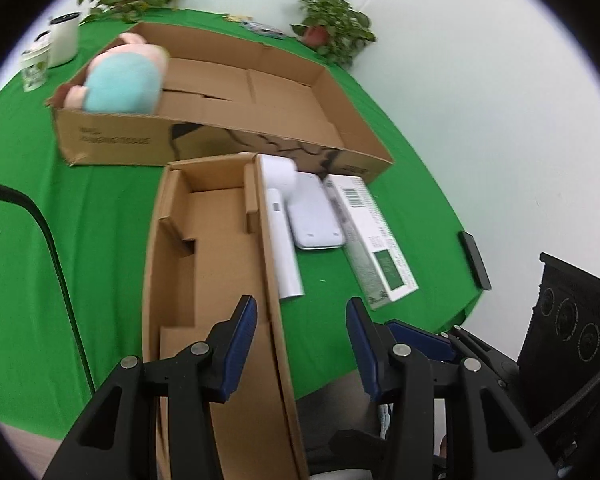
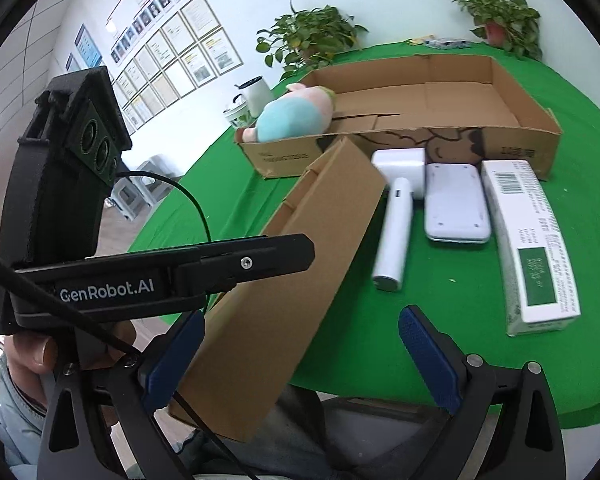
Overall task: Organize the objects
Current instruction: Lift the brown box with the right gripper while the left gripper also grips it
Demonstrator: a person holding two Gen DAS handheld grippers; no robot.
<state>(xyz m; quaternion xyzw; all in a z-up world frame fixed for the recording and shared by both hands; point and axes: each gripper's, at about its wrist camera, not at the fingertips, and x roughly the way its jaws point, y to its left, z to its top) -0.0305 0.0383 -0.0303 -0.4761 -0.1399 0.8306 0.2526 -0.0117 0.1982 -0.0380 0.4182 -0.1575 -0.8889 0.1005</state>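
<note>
**Left wrist view:** Step in hand, I'd say: getting hold of the small open cardboard box (image 1: 204, 264), prob. to pack the loose items or shift it. It is empty, and its near end sticks out past the worktop (image 1: 28, 240) edge twd the person. The left gripper (image 1: 300, 344) has its jaws spread either side of the box's right wall. The wall sits betw. them but the pads don't look to be pressing it, so no firm pinch yet.

Just right of the box lie a white hair dryer (image 1: 280, 224), a flat white device (image 1: 314, 216) and a white-green carton (image 1: 374, 240). Behind is the big cardboard tray (image 1: 260, 92) w/ a plush toy (image 1: 120, 80) in its left end.

Next move needs the jaws squeezed onto the wall, w/o crushing thin card.

**Right wrist view:** The right gripper (image 2: 304, 356) has its jaws wide apart and pinches nothing. The box's near end is betw. them, tilted.

The worktop has a green cloth. There are two potted plants (image 2: 308, 40) at the back, a white canister (image 2: 256, 94), framed papers (image 2: 172, 40) on the wall, and stools on the floor at left.
</note>
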